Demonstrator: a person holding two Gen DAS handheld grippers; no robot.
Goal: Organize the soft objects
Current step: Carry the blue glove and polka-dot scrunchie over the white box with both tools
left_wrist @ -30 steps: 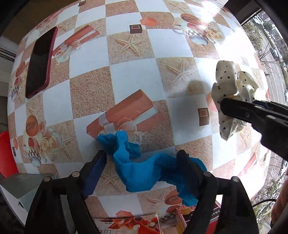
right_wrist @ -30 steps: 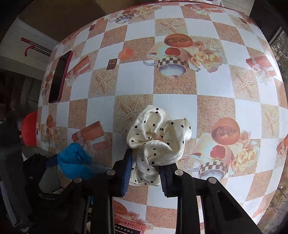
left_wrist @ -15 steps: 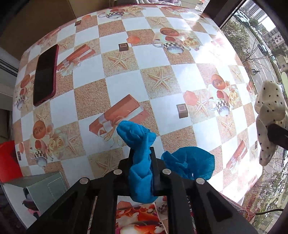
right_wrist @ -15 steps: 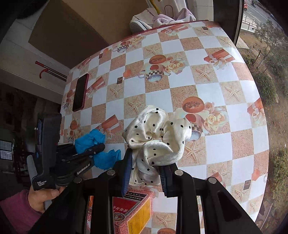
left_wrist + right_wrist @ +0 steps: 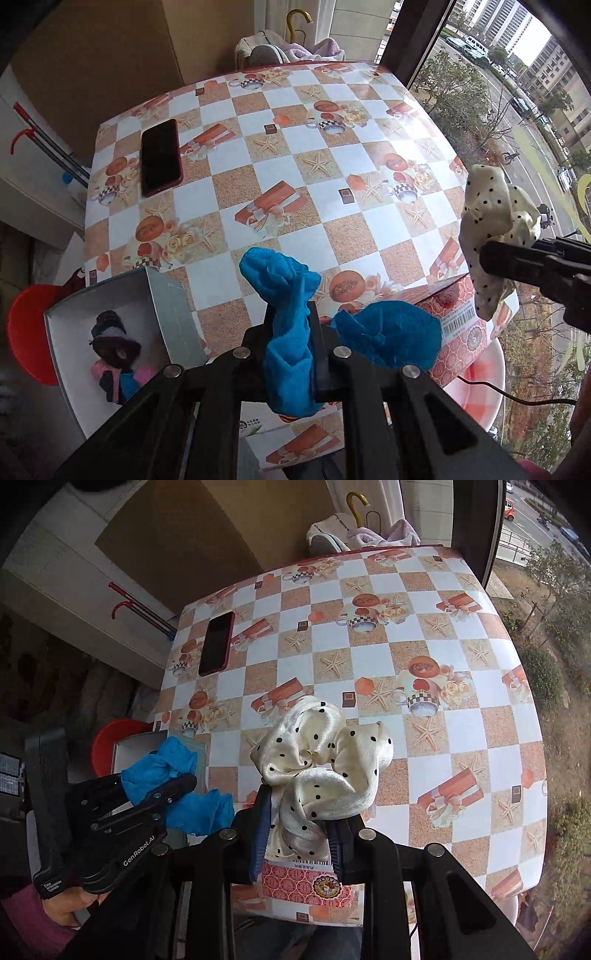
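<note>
the left tongs are clamped tight on a blue cloth, which bunches above the pads and droops to their right, clear of the bench. down and left of these tongs sits an open grey box with other soft things in it, likely where the cloth goes. to do this well, swing over the box mouth, lower until the loose tail is inside the walls, then release so nothing hangs over the rim. the right tongs are pinched on a cream dotted scrunchie, also lifted off the bench; just below them lies a red carton. keep the two tongs apart while carrying.
</note>
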